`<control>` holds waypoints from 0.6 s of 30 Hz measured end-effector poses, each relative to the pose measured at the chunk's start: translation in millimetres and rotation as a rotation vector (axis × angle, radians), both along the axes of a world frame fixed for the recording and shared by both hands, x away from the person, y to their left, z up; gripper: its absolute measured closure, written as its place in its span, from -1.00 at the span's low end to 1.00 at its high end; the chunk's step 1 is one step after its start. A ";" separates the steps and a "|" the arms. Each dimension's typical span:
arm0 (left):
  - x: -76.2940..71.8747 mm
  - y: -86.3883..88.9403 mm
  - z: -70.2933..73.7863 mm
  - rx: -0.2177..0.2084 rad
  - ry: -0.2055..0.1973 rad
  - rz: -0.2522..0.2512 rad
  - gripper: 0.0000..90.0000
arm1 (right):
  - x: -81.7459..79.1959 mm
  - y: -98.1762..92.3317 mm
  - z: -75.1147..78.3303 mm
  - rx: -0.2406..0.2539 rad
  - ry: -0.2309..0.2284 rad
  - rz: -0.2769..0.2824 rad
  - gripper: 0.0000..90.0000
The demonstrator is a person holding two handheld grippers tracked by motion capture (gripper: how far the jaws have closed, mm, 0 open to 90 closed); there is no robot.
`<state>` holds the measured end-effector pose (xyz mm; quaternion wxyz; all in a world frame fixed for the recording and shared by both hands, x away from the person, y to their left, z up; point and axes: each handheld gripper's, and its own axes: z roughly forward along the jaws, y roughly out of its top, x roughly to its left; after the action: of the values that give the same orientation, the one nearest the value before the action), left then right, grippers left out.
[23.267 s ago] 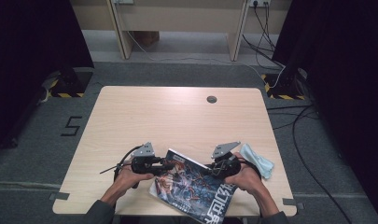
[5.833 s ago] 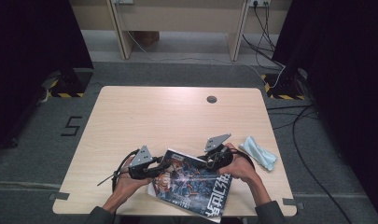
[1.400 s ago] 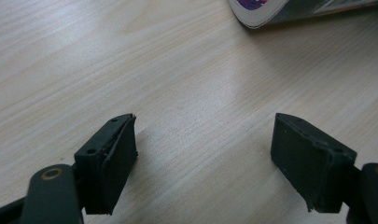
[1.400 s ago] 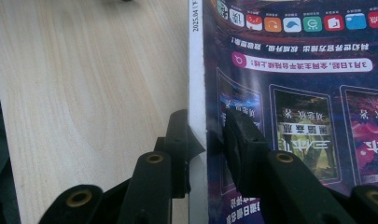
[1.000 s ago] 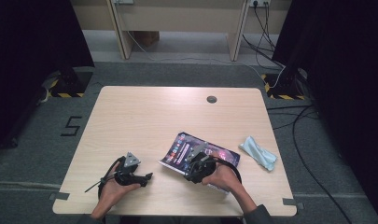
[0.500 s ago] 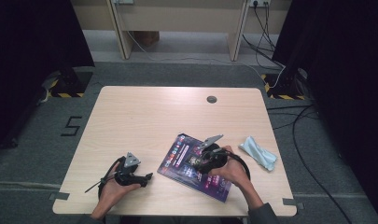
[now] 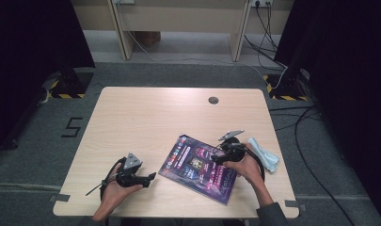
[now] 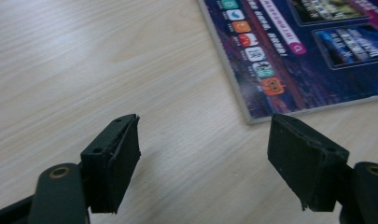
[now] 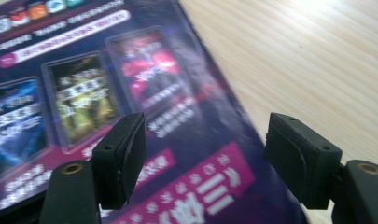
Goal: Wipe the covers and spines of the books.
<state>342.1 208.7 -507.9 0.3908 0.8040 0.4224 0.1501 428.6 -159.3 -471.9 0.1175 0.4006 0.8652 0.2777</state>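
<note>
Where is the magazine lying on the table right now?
In the high view the magazine lies flat on the table's near right part, between the two grippers, with the light blue cloth just to its right.

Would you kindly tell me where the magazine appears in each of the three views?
High view: the magazine lies flat, right of centre near the table's front edge.
Left gripper view: upper right, its corner just beyond the open jaws.
Right gripper view: left and centre, under the open jaws.
Shared landmark: the row of coloured icons along one edge.
</note>
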 end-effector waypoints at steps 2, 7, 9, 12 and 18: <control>-1.5 -3.9 0.4 -0.017 0.005 -0.022 -0.45 | 3.2 -5.4 -2.0 0.003 0.003 -0.026 -0.35; -6.0 -15.1 0.5 -0.023 0.009 -0.070 -0.45 | 6.5 -10.8 -8.1 -0.006 0.030 -0.046 -0.37; -6.8 -16.5 0.4 -0.024 0.012 -0.077 -0.45 | 7.5 -10.8 -11.5 -0.014 0.044 -0.040 -0.37; -10.3 -22.2 -0.4 -0.032 0.034 -0.103 -0.45 | 8.3 -11.0 -15.6 -0.004 0.055 -0.042 -0.36; -15.1 -30.3 -2.6 -0.079 0.096 -0.127 -0.39 | 4.7 -9.8 -15.5 -0.014 0.049 -0.040 -0.38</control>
<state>327.0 178.4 -510.5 0.4103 0.8193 0.3944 0.0696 433.4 -169.1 -487.3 0.1047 0.4238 0.8614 0.2596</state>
